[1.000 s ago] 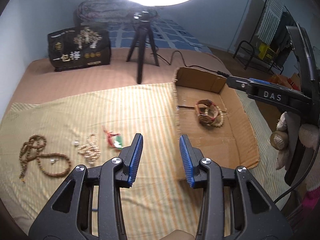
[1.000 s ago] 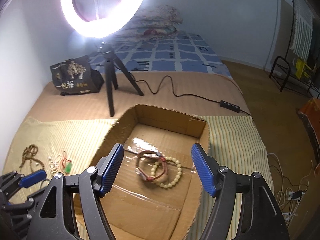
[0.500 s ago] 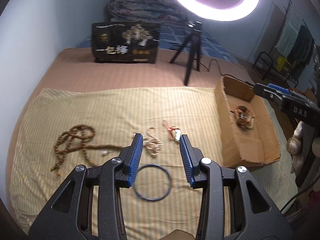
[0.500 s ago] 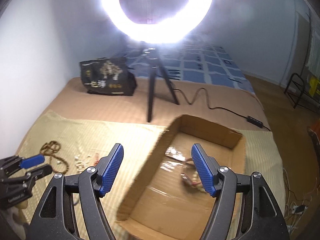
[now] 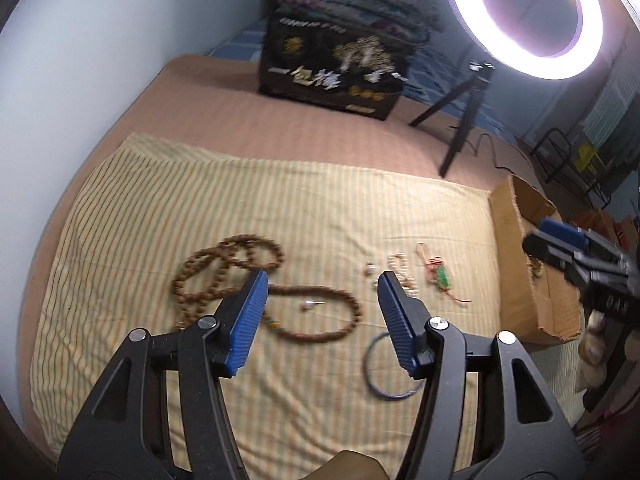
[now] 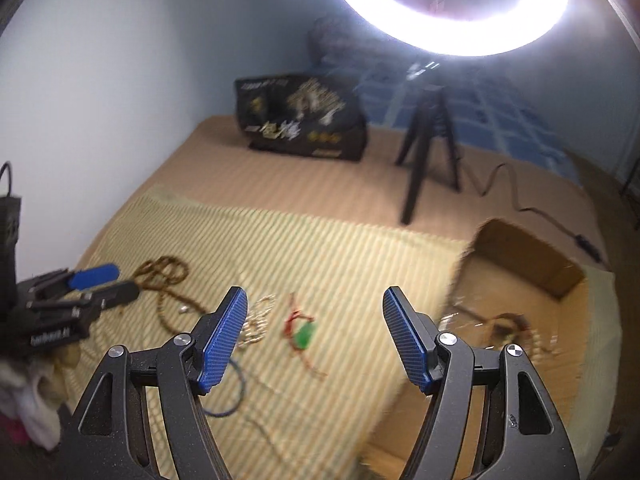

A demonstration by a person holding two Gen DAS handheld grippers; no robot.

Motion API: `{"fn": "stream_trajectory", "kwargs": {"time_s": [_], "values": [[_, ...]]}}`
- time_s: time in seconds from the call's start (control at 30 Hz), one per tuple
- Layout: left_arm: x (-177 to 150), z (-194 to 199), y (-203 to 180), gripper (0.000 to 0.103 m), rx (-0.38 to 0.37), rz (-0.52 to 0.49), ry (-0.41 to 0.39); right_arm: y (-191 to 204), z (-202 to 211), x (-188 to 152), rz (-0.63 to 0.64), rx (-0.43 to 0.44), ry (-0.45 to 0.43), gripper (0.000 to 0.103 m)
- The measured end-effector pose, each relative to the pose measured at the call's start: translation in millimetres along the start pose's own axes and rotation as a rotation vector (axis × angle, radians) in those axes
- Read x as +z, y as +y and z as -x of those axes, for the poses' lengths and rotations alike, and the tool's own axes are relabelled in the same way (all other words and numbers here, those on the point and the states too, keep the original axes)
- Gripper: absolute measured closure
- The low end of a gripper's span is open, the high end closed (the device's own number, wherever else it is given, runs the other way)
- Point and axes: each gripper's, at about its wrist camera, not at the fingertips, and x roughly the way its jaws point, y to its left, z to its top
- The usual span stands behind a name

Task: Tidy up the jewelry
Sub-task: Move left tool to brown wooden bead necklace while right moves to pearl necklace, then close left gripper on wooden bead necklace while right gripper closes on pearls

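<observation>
My left gripper [image 5: 322, 280] hangs over the striped cloth [image 5: 280, 208]; its jaws are opening with nothing between them. Below it lie a long brown bead necklace [image 5: 192, 276] and a small pearl earring [image 5: 308, 305]. To the right are a white bead bracelet [image 5: 402, 268], a red cord with a green pendant [image 5: 442, 276] and a blue bangle [image 5: 372, 372]. My right gripper [image 6: 315, 294] stands open and empty above the green pendant [image 6: 305, 336], left of the cardboard box [image 6: 520, 276]. Blurred bracelets [image 6: 508, 322] lie in the box.
A black bag with gold print [image 5: 332, 68] stands at the back of the bed. A ring light [image 5: 524, 20] on a tripod [image 5: 460, 120] stands behind the box, its cable running right. A wall bounds the bed on the left.
Both grippers have swung left, away from the box and over the jewelry on the cloth. The left jaws have spread wider. The blue bangle has come into view.
</observation>
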Motion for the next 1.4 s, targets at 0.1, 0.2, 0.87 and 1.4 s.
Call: {"fn": "stream_trajectory", "kwargs": {"time_s": [0.1, 0.2, 0.87, 1.4], "values": [[3, -9, 20, 0.044, 0.013, 0.030, 0.023, 10, -17, -3, 0.020, 0.028, 0.057, 0.033], [7, -20, 38, 0.044, 0.026, 0.054, 0.039, 18, -33, -7, 0.037, 0.037, 0.097, 0.033], [24, -92, 81, 0.044, 0.052, 0.104, 0.166, 49, -96, -13, 0.004, 0.146, 0.264, 0.033], [8, -98, 57, 0.044, 0.071, -0.013, 0.215, 58, -118, -17, 0.006, 0.172, 0.313, 0.033]]}}
